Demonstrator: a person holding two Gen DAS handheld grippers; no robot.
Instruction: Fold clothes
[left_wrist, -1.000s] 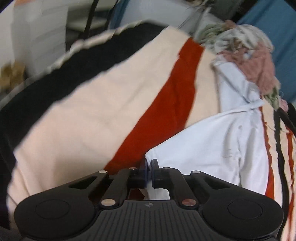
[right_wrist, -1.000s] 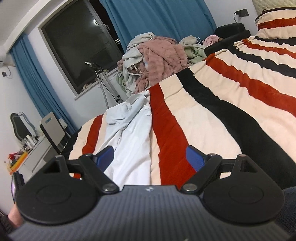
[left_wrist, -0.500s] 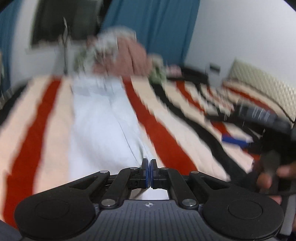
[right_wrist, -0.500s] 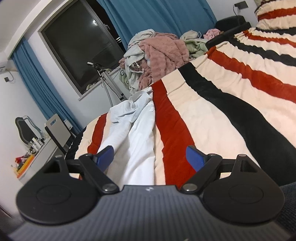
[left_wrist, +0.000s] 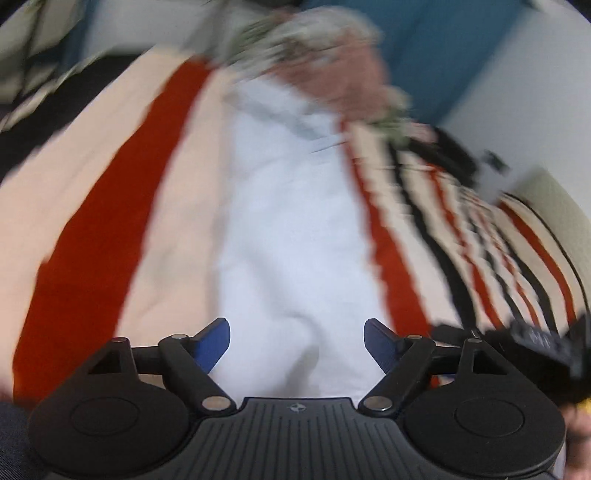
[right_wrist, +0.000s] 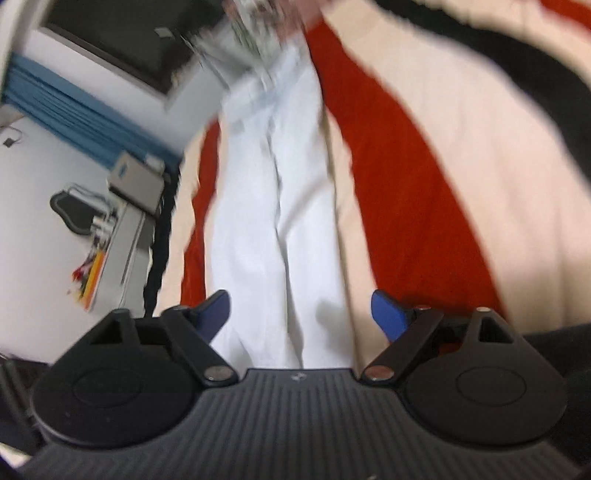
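Note:
White trousers (left_wrist: 295, 229) lie stretched lengthwise on a bed with a cream, red and black striped blanket (left_wrist: 110, 206). In the right wrist view the trousers (right_wrist: 273, 206) run away from me with their two legs side by side. My left gripper (left_wrist: 297, 341) is open and empty above the near end of the trousers. My right gripper (right_wrist: 301, 310) is open and empty, also above the near end. The right gripper's black body (left_wrist: 532, 354) shows at the right edge of the left wrist view. Both views are motion-blurred.
A heap of unfolded clothes (left_wrist: 332, 59) sits at the far end of the bed, in front of a blue curtain (left_wrist: 454, 48). In the right wrist view a desk with clutter (right_wrist: 122, 229), a chair and a dark window (right_wrist: 122, 33) are left of the bed.
My left gripper was shut on the trousers' edge and has opened, letting the cloth go. Both grippers have tilted down over the near end of the trousers. The right gripper stayed open.

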